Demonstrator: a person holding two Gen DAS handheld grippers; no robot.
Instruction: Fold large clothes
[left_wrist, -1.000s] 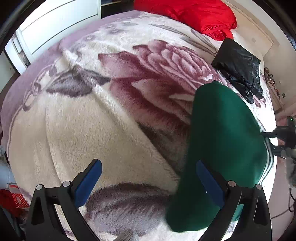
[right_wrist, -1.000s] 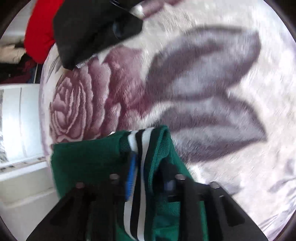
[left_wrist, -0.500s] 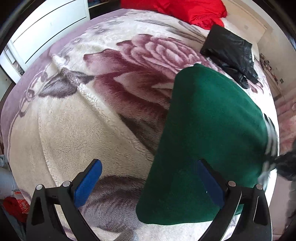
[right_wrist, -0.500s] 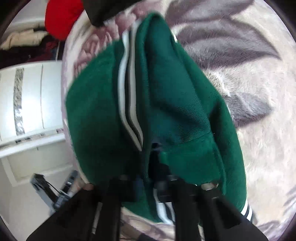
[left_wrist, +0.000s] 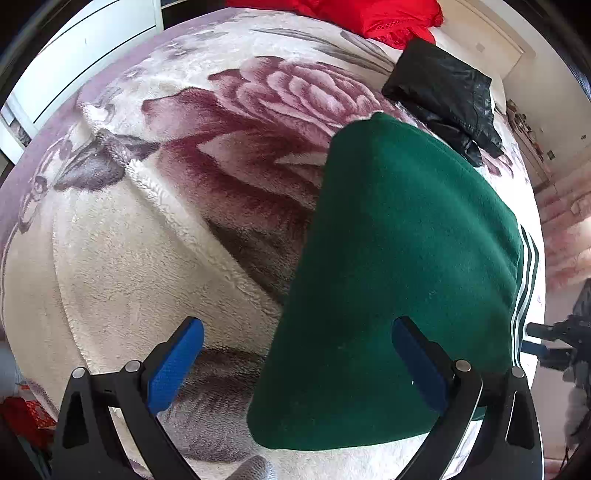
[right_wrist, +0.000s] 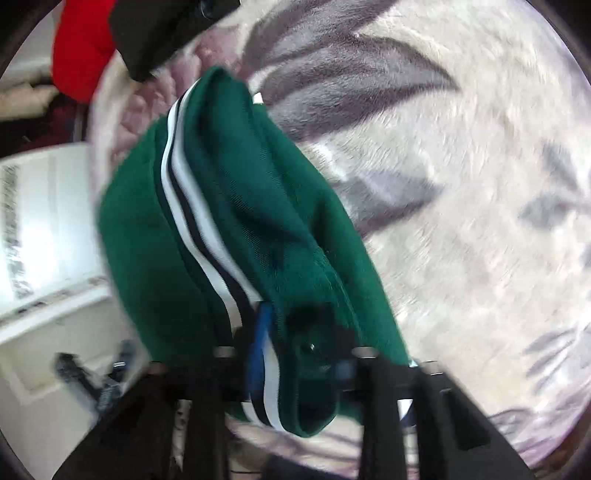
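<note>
blanket (left_wrist: 122, 258): cream fleece with a big purple rose and grey leaves, spread over the whole bed; every place below is given from it
green garment (left_wrist: 399, 280): folded, dark green with white and dark stripes along one edge; lies on the blanket's right part in the left wrist view, reaching almost to its near edge; in the right wrist view (right_wrist: 236, 229) its near end hangs over the blanket's edge
red cloth (left_wrist: 365, 14): bunched at the blanket's far end
black garment (left_wrist: 447, 92): shiny, crumpled; on the blanket between the red cloth and the green garment, apart from both
cupboard (left_wrist: 85, 48): white, beyond the blanket's far left edge
left gripper (left_wrist: 295, 363): above the blanket's near edge; jaws spread wide, holding nothing; its right blue pad (left_wrist: 417, 360) is over the green garment, its left pad over bare blanket
right gripper (right_wrist: 303, 350): at the blanket's edge, at the striped end of the green garment; jaws have just been opening; the striped hem sits between them; the frame is blurred, so whether the pads press the cloth cannot be told
</note>
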